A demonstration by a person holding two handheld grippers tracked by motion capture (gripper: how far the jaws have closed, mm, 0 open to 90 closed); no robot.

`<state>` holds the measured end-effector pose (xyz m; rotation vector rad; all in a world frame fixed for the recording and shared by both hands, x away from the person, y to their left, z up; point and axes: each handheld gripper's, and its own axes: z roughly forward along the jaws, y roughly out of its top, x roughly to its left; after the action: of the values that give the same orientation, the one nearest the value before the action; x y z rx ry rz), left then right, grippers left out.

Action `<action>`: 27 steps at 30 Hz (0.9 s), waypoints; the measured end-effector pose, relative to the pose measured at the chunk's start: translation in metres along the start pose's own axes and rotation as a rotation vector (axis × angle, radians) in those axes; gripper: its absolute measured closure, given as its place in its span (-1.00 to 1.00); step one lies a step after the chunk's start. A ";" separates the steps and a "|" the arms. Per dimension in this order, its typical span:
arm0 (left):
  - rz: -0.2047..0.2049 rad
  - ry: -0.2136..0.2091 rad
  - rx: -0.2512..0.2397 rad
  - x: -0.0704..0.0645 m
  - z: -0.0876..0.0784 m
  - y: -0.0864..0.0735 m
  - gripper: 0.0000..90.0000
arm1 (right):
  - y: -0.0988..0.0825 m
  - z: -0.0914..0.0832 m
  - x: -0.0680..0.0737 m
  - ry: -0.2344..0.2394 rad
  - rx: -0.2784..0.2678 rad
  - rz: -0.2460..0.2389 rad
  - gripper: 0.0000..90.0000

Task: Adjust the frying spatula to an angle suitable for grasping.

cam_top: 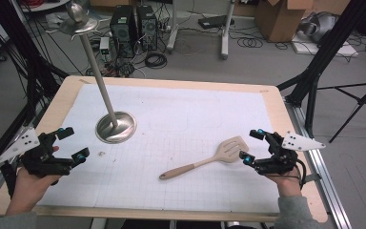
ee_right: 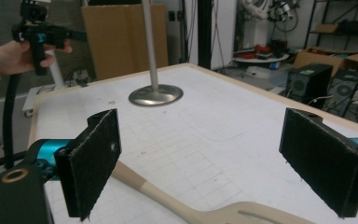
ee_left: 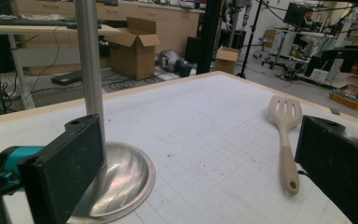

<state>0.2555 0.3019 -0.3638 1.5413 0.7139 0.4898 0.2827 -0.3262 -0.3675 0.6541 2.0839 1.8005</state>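
Observation:
A beige slotted spatula (cam_top: 205,162) lies flat on the white gridded mat, blade toward the right. My right gripper (cam_top: 251,145) is open just right of the blade, nothing between its jaws; in the right gripper view the spatula's handle (ee_right: 163,196) runs low between the pads (ee_right: 95,163). My left gripper (cam_top: 73,143) hovers open at the table's left side, empty. A metal stand (cam_top: 116,126) with a round base and a leaning pole rises near it. In the left gripper view the stand's base (ee_left: 121,182) sits by the left jaw and the spatula (ee_left: 285,135) lies farther off.
The wooden table edge (cam_top: 171,82) frames the mat (cam_top: 171,119). Beyond it are computer towers (cam_top: 133,26), cables, cardboard boxes (cam_top: 279,16) and black tripod legs (cam_top: 324,52) on the floor. The stand's pole tops out in a small dish (cam_top: 77,21).

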 end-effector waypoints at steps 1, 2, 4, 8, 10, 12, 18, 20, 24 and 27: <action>0.000 0.001 0.000 0.000 0.000 0.000 -0.96 | -0.001 0.005 0.002 0.032 0.017 -0.010 -0.66; -0.001 -0.001 0.000 0.000 0.000 0.000 -0.96 | -0.001 0.007 0.003 0.039 0.022 -0.012 -0.65; -0.001 -0.003 0.000 -0.001 0.001 0.000 -0.96 | -0.001 0.010 0.004 0.055 0.029 -0.003 -0.61; 0.000 -0.004 0.005 -0.001 0.001 -0.001 -0.96 | -0.002 0.016 0.006 0.089 0.035 -0.007 -0.42; 0.001 -0.003 0.005 -0.001 0.001 -0.001 -0.96 | -0.002 0.019 0.006 0.116 0.039 -0.006 -0.29; -0.002 -0.002 0.006 0.000 0.001 -0.001 -0.96 | -0.002 0.021 0.007 0.139 0.048 -0.006 -0.20; -0.009 0.000 0.011 0.001 0.001 -0.003 -0.96 | -0.003 0.027 0.008 0.162 0.077 -0.040 0.08; -0.007 0.001 0.014 0.001 0.001 -0.004 -0.96 | -0.004 0.030 0.009 0.159 0.097 -0.042 0.19; -0.008 0.002 0.014 0.001 0.001 -0.004 -0.96 | -0.006 0.035 0.010 0.153 0.106 -0.046 0.33; -0.013 0.006 0.013 0.001 -0.001 -0.005 -0.96 | -0.009 0.042 0.011 0.151 0.117 -0.055 0.56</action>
<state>0.2553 0.3032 -0.3685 1.5466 0.7323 0.4808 0.2940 -0.2859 -0.3820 0.4982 2.2969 1.7576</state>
